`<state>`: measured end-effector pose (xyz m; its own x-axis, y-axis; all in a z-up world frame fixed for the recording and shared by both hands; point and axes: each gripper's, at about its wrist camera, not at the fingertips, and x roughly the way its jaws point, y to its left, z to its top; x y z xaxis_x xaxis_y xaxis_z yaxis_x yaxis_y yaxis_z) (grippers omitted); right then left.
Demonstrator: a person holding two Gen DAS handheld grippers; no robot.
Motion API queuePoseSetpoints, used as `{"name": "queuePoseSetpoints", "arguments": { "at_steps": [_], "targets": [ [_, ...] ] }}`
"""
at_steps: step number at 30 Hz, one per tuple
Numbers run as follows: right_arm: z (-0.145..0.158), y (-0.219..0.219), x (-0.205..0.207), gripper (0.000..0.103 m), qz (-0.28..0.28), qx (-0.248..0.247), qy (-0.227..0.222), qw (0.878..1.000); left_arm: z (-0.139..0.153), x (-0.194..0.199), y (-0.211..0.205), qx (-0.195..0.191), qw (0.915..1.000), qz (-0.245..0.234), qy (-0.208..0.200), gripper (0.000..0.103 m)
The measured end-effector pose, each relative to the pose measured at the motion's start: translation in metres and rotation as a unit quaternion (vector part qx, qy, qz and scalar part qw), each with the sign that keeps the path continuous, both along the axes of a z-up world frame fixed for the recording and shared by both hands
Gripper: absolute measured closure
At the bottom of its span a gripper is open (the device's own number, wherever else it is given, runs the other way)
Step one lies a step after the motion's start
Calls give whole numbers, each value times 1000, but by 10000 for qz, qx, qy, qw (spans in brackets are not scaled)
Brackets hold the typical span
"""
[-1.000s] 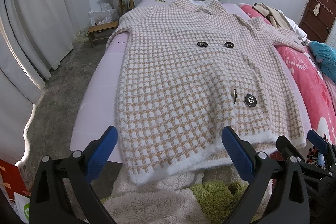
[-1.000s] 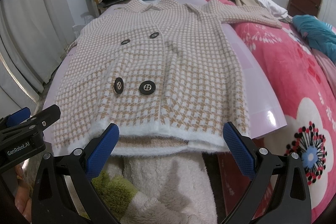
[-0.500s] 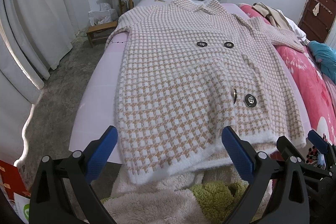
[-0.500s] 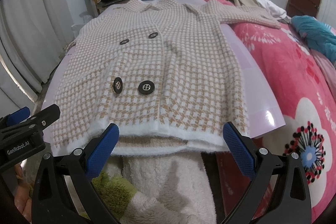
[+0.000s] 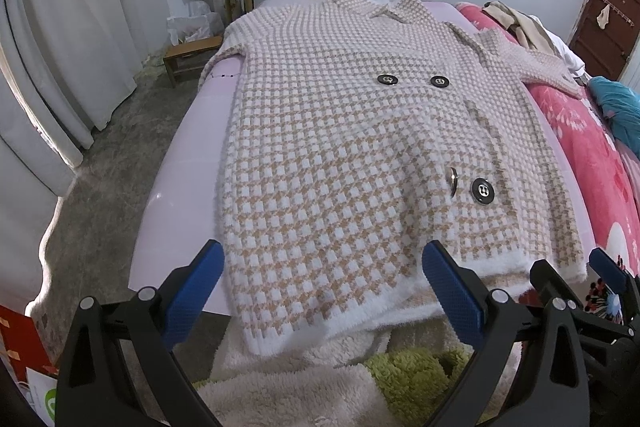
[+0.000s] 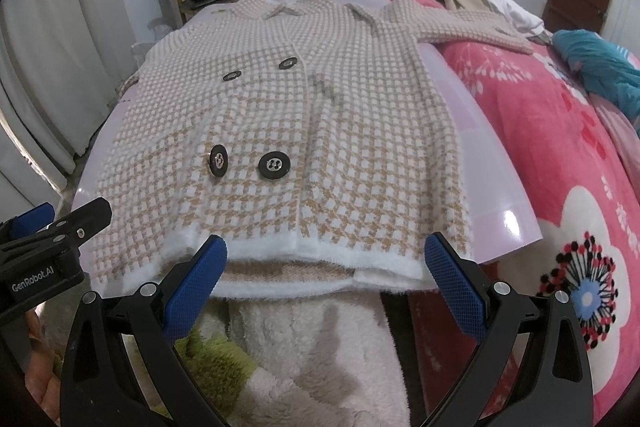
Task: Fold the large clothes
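Coat (image 5: 360,163) lies flat; left tool (image 5: 320,291) and right tool (image 6: 326,277) gape, empty.

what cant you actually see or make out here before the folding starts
- Left sleeve of the checked coat: in the left wrist view it drops off the pink board's far edge.
- Coat's back: hidden in both views, lying face up.
- Left gripper and right gripper: open, but whether they touch the white hem is unclear.
- Lettering on the buttons: too small.

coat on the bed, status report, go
Left gripper and right gripper open, empty, at the hem. Checked coat flat, unfolded, buttoned. Nothing on it.
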<state>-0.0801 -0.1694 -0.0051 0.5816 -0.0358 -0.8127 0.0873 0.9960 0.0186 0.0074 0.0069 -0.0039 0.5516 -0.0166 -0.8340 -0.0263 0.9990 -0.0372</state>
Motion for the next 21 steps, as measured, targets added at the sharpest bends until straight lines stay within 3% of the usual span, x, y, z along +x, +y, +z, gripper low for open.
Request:
{"name": "queuePoseSetpoints", "arguments": {
  "at_steps": [21],
  "targets": [
    [-2,7,20,8,21,-109,140,9998,-8,16,17,-33,9999,137,33,6]
  ]
}}
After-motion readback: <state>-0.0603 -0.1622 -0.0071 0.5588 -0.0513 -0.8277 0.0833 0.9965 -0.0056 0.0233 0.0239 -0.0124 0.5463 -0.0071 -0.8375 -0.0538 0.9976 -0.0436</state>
